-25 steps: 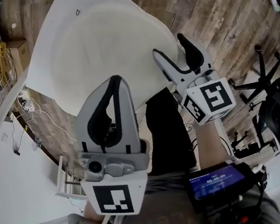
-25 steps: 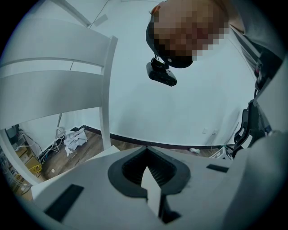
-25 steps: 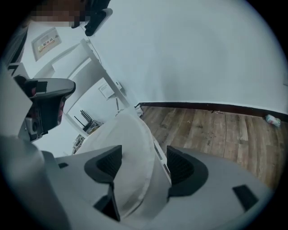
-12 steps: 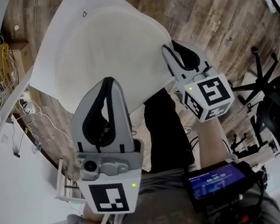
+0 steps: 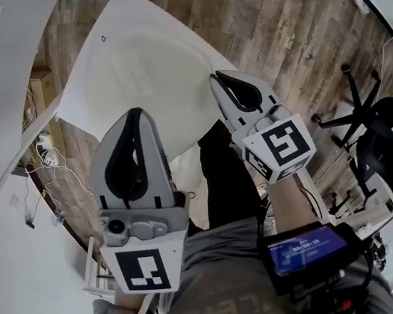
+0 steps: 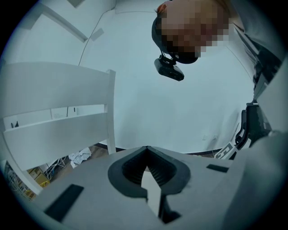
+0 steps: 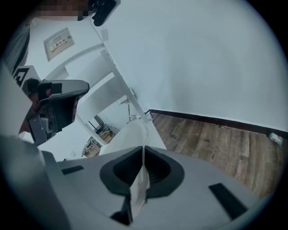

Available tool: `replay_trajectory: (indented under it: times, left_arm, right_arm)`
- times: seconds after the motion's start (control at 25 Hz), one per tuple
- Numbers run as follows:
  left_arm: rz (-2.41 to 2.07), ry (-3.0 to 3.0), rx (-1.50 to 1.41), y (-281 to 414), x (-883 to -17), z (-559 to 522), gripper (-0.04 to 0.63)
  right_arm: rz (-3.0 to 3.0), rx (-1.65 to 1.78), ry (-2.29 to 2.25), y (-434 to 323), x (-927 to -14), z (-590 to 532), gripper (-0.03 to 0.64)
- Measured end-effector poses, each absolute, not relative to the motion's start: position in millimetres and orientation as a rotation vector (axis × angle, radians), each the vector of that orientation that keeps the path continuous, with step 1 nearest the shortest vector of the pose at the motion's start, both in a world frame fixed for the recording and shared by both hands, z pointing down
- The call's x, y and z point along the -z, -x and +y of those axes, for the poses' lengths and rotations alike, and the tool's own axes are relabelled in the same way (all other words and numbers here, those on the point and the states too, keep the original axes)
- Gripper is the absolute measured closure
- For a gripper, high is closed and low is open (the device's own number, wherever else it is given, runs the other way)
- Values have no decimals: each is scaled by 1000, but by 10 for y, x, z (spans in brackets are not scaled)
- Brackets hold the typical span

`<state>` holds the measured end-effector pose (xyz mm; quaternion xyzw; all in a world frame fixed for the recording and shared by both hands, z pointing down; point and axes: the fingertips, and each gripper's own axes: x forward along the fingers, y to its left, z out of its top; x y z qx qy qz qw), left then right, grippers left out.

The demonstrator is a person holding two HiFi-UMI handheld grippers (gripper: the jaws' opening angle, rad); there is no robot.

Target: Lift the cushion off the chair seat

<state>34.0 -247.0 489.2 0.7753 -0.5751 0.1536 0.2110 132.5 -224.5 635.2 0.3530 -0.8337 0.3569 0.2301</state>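
Cushion (image 5: 145, 69) fills the upper centre of the head view. It is white, soft and probably light, and likely to sag between grips. Left tongs (image 5: 136, 116) are pinched on its near edge. Right tongs (image 5: 218, 78) have just been closing and now clamp fabric at the right-hand edge. Thin fabric may slip, so best to keep the grips spread.

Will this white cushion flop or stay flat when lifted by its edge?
Probably keeps its shape: the cushion spreads flat beyond the left gripper and right gripper, whose jaws just closed on its edge. Likely light: two pinches seem enough.
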Motion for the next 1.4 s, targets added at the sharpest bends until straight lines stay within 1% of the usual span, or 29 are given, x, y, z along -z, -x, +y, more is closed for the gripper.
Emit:
replay_trajectory:
  times: [0.12,0.32,0.52,0.76,0.92,1.2,1.4]
  left_arm:
    - [-1614,-2187,-401,-365,-4535,-2391,589]
    - [-1624,-2215,-398,-261,-4308,-2287,589]
    - [-1670,-2288,-352,55,-3708,-2012,589]
    - [-1706,-2375,-302,378,-3093,-1780,589]
    - [-1707,-2471,-206,433,-2619,-1672,589]
    - [-1658,-2639,22,393,-1778,-1562,589]
    - [-1666,-2699,153,516,-1323,-1457,589]
  right_arm:
    - [-2347,-943,-971,-1239,-5957,-2189,595]
    - [-2408,-886,-950,-1034,-5593,-2124,597]
    - [-2552,-704,-1009,-750,-4616,-2056,598]
    - [-2610,-520,-1073,-465,-3782,-1948,598]
    - [-2662,-373,-1196,-417,-3147,-1960,598]
    - [-2687,-161,-1436,-587,-2111,-1800,598]
    - [-2701,-10,-1524,-535,-1556,-1615,598]
